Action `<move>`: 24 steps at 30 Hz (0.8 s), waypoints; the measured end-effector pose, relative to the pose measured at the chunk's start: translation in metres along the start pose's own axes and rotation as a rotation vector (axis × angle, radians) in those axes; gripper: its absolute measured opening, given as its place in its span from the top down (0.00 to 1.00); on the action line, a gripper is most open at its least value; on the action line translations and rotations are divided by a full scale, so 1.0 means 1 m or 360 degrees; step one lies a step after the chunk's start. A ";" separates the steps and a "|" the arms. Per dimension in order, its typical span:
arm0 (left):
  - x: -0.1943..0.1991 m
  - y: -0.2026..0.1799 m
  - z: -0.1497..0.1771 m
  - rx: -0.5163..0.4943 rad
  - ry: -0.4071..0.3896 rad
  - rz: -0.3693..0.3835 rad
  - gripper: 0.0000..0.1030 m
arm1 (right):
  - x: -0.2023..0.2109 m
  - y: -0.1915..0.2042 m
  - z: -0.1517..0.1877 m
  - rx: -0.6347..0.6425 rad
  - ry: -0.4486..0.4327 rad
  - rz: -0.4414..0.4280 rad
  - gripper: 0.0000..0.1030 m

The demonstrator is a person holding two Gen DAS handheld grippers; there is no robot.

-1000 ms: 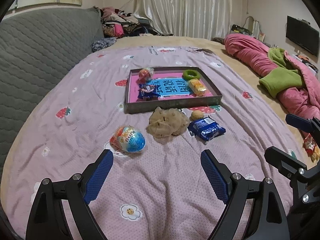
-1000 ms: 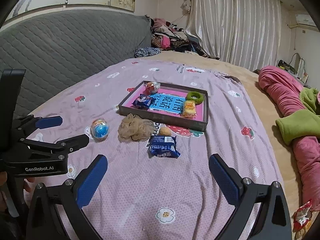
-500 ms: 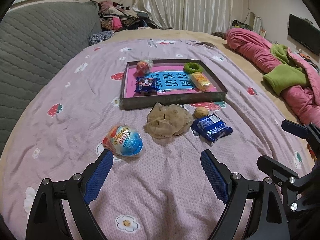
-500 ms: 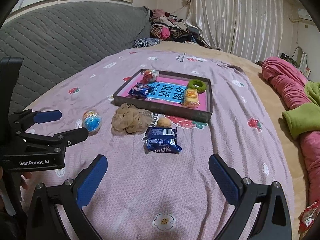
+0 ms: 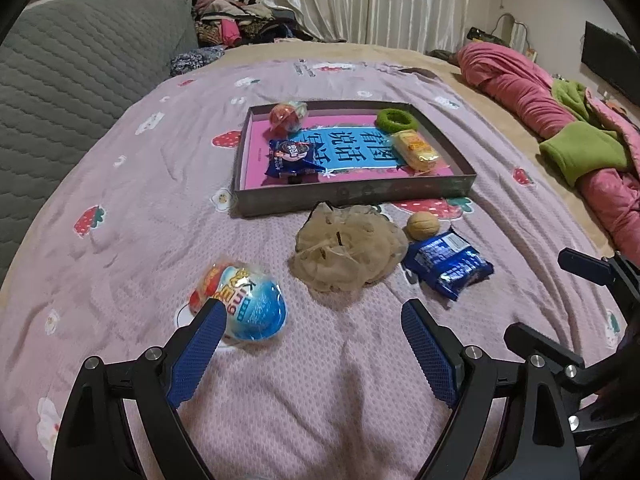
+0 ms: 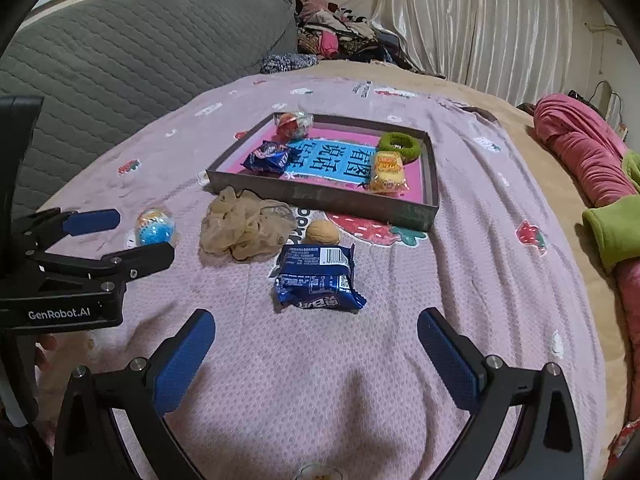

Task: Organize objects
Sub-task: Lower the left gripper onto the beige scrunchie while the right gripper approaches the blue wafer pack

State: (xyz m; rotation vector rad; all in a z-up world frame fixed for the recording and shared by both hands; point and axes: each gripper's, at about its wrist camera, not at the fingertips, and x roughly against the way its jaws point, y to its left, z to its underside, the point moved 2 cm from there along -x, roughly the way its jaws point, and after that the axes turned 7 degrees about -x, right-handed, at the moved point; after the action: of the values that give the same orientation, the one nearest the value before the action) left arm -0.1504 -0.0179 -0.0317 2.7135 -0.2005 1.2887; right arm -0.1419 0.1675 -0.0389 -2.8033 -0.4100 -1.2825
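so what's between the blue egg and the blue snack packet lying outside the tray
The beige mesh pouf lies between the blue egg and the blue snack packet, touching neither clearly; the left wrist view shows it best.

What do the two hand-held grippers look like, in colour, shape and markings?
Both the left gripper and the right gripper have black angular frames with silver screws and two fingers carrying blue textured pads. The left one's body bears white "GenRobot.AI" lettering in the right wrist view.

A pink bedspread (image 5: 320, 400) is printed with strawberries; blue fingers (image 5: 196, 354), a green ring (image 5: 395, 119) and a blue wrapper (image 6: 316, 280) are seen.
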 end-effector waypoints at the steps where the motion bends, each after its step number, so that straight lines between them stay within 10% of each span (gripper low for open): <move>1: -0.003 0.001 -0.001 0.0005 0.0004 0.0006 0.13 | -0.003 -0.001 -0.001 -0.0002 0.0005 0.0001 0.01; 24: -0.063 -0.001 -0.042 -0.0024 0.0051 0.0076 0.13 | -0.069 -0.008 -0.017 -0.0023 0.0135 -0.0005 0.01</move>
State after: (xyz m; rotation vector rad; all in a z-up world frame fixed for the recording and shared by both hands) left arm -0.2212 -0.0058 -0.0546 2.6894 -0.2719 1.3365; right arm -0.1999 0.1575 -0.0800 -2.7488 -0.4033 -1.4044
